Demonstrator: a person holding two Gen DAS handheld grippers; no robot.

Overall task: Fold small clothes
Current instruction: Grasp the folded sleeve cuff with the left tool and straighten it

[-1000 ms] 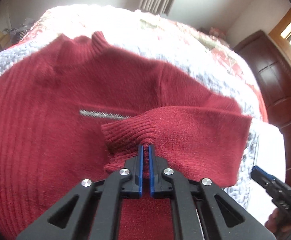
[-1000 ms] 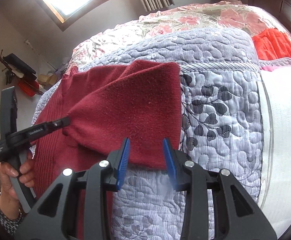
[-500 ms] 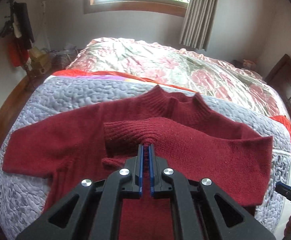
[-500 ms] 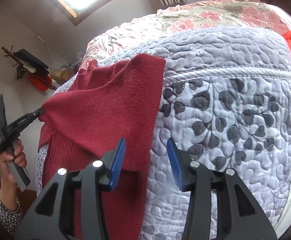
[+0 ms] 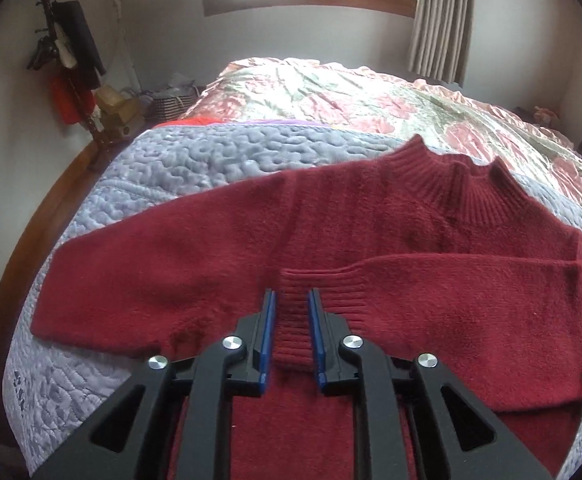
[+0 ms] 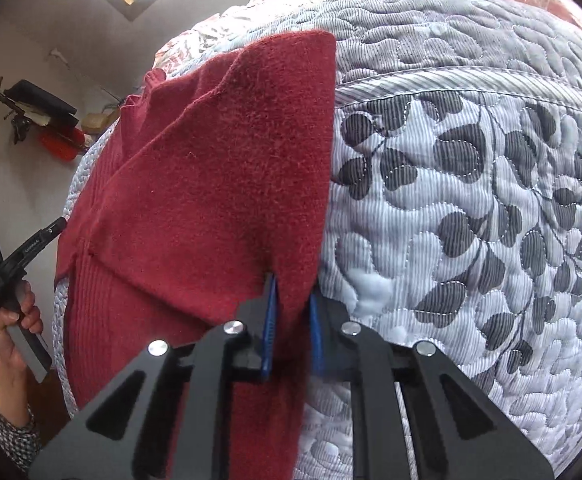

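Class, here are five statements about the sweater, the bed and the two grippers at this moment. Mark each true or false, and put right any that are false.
1. The sweater is dark red. True.
2. One sleeve has been folded across the sweater's body. True: its ribbed cuff lies on the chest.
3. The left gripper is clamped shut on the cuff. False: its fingers stand apart, either side of the cuff.
4. The sweater lies on a bare wooden floor. False: it lies on a grey quilted bedspread.
5. The right gripper is far from the sweater. False: the sweater's edge sits between its fingers.
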